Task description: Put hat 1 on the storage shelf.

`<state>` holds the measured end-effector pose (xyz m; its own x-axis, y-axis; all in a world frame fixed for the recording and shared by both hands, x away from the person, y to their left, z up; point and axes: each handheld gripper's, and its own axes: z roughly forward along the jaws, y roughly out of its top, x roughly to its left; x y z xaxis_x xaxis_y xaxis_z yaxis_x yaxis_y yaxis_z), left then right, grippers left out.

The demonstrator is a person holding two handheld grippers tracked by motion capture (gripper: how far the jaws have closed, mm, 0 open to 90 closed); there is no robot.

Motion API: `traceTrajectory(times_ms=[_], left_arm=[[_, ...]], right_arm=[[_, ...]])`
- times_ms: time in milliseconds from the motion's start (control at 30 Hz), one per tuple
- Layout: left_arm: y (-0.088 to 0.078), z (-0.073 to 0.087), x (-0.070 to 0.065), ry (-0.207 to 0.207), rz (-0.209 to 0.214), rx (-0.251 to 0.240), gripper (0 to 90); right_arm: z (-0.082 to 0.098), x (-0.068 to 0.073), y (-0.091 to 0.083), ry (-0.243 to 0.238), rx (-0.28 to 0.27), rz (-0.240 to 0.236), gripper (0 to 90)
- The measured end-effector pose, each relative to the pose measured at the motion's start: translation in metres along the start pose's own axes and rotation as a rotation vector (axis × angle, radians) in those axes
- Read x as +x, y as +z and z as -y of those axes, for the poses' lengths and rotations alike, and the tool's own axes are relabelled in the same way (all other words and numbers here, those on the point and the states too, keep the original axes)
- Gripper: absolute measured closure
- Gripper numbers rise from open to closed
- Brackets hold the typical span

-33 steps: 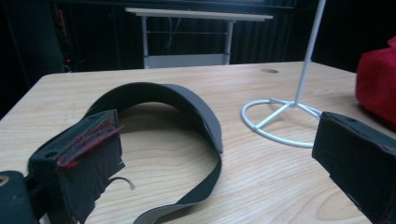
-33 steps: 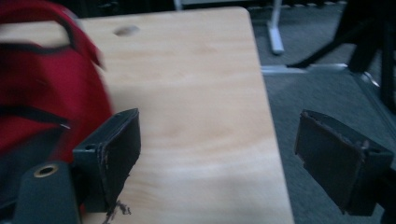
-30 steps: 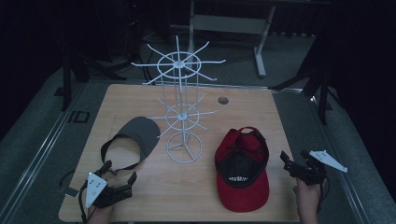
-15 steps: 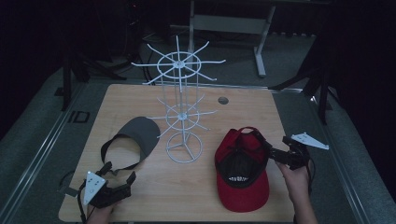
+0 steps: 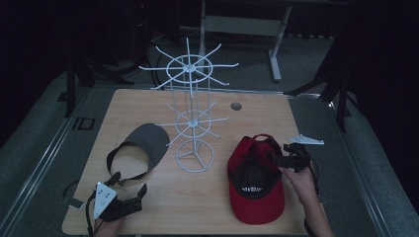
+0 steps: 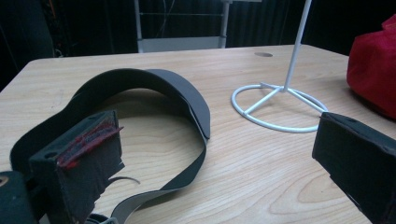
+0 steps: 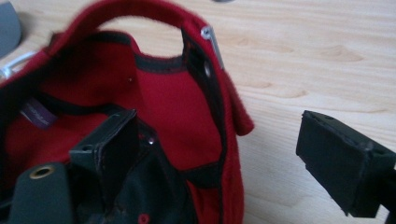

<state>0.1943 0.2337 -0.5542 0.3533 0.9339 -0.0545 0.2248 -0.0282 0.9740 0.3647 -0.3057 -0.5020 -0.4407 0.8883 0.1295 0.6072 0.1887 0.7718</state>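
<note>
the right gripper (image 5: 282, 160) sat at the right edge of the red cap (image 5: 254, 180), which lay upside down on the right half of the wooden table (image 5: 148, 205), its brim toward the person. its jaws stood apart: in the right gripper view one jaw reached inside the cap's hollow while the other stayed outside over bare wood, with the cap's rim between them and nothing pinched yet. the left gripper (image 5: 129, 201) rested near the table's front left corner, jaws also apart and holding nothing, pointing at the grey visor (image 5: 143, 145) that lay just ahead of it. in the left gripper view the visor's strap (image 6: 154, 191) curled between the jaws' line and the white wire rack (image 5: 193, 118), which stood upright in the table's middle between visor and cap.
</note>
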Motion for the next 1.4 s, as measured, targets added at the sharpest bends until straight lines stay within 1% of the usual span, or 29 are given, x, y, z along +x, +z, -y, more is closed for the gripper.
traceTrajectory(times_ms=[33,67,100,167,200,267,300,333,400,433,467,500,533,567,600,667,700,767,800,933,967,1000,1067,1100,1133,1233,1267,1333,1400], left_arm=[[0.000,0.000,0.000,0.000,0.000,0.000,2.2],[0.001,0.000,0.000,-0.003,0.000,0.007,2.2],[0.001,0.001,0.000,-0.002,-0.004,0.009,2.2],[0.001,0.001,0.000,0.001,-0.005,0.013,2.2],[0.001,0.001,0.000,0.005,-0.006,0.019,2.2],[0.002,0.001,-0.001,0.003,-0.004,0.025,2.3],[0.002,0.001,-0.001,0.003,-0.004,0.025,2.3],[0.002,0.002,0.000,-0.020,0.005,0.022,2.3],[0.003,0.002,0.001,-0.035,0.010,0.019,2.3],[0.003,0.002,0.001,-0.035,0.010,0.019,2.3],[0.002,0.002,0.003,-0.047,0.013,0.015,2.3],[0.002,0.002,0.003,-0.047,0.013,0.015,2.3],[0.002,0.002,0.004,-0.056,0.009,0.014,2.3],[0.002,0.002,0.005,-0.067,0.010,0.015,2.3],[0.002,0.002,0.005,-0.069,0.009,0.014,2.3],[0.002,0.002,0.006,-0.069,0.006,0.015,2.3],[0.002,0.002,0.006,-0.071,0.008,0.016,2.3],[0.002,0.002,0.005,-0.066,0.007,0.016,2.3],[0.002,0.002,0.005,-0.063,0.009,0.018,2.3],[0.002,0.001,0.004,-0.049,0.006,0.021,2.3],[0.002,0.001,0.003,-0.038,0.007,0.024,2.3],[0.002,0.002,0.003,-0.036,0.008,0.026,2.3],[0.002,0.002,0.003,-0.036,0.008,0.026,2.3],[0.003,0.002,0.004,-0.045,0.014,0.035,2.3],[0.003,0.002,0.004,-0.050,0.016,0.035,2.3],[0.002,0.002,0.005,-0.063,0.020,0.022,2.3],[0.002,0.002,0.005,-0.074,0.026,0.017,2.3],[0.002,0.002,0.006,-0.087,0.034,0.013,2.3],[0.002,0.002,0.006,-0.081,0.033,0.021,2.3]], right_arm=[[0.000,0.000,0.000,0.000,0.000,0.000,13.1],[0.001,0.000,0.005,-0.026,0.033,0.004,15.9],[0.002,0.002,0.008,-0.044,0.047,0.014,17.1],[0.004,0.003,0.013,-0.051,0.059,0.016,22.2],[0.004,0.003,0.013,-0.051,0.059,0.016,22.2],[0.006,0.007,0.019,-0.090,0.085,0.039,36.1],[0.006,0.007,0.019,-0.090,0.085,0.039,36.1],[0.007,0.009,0.023,-0.104,0.108,0.041,42.0],[0.009,0.011,0.027,-0.117,0.131,0.050,56.0],[0.009,0.011,0.027,-0.117,0.131,0.050,56.0],[0.010,0.012,0.028,-0.113,0.136,0.055,62.0],[0.010,0.012,0.028,-0.113,0.136,0.055,62.0],[0.011,0.012,0.026,-0.081,0.109,0.057,83.6],[0.011,0.012,0.025,-0.074,0.103,0.059,85.8],[0.011,0.013,0.024,-0.078,0.092,0.076,86.6],[0.011,0.014,0.022,-0.084,0.080,0.088,87.1],[0.009,0.018,0.017,-0.110,0.062,0.108,87.6],[0.008,0.019,0.016,-0.114,0.054,0.111,87.7],[0.004,0.021,0.010,-0.114,0.033,0.105,87.7],[-0.001,0.024,0.003,-0.108,0.009,0.103,87.8],[-0.006,0.025,-0.004,-0.095,-0.020,0.092,87.8],[-0.008,0.026,-0.007,-0.087,-0.032,0.085,87.8],[-0.010,0.026,-0.011,-0.076,-0.045,0.081,87.8],[-0.010,0.026,-0.011,-0.076,-0.045,0.081,87.8],[-0.017,0.028,-0.022,-0.050,-0.087,0.060,87.8],[-0.026,0.033,-0.037,-0.031,-0.141,0.056,87.8],[-0.029,0.034,-0.042,-0.030,-0.159,0.062,87.8],[-0.034,0.038,-0.051,-0.027,-0.199,0.052,87.8],[-0.039,0.042,-0.059,-0.032,-0.226,0.057,87.8]])
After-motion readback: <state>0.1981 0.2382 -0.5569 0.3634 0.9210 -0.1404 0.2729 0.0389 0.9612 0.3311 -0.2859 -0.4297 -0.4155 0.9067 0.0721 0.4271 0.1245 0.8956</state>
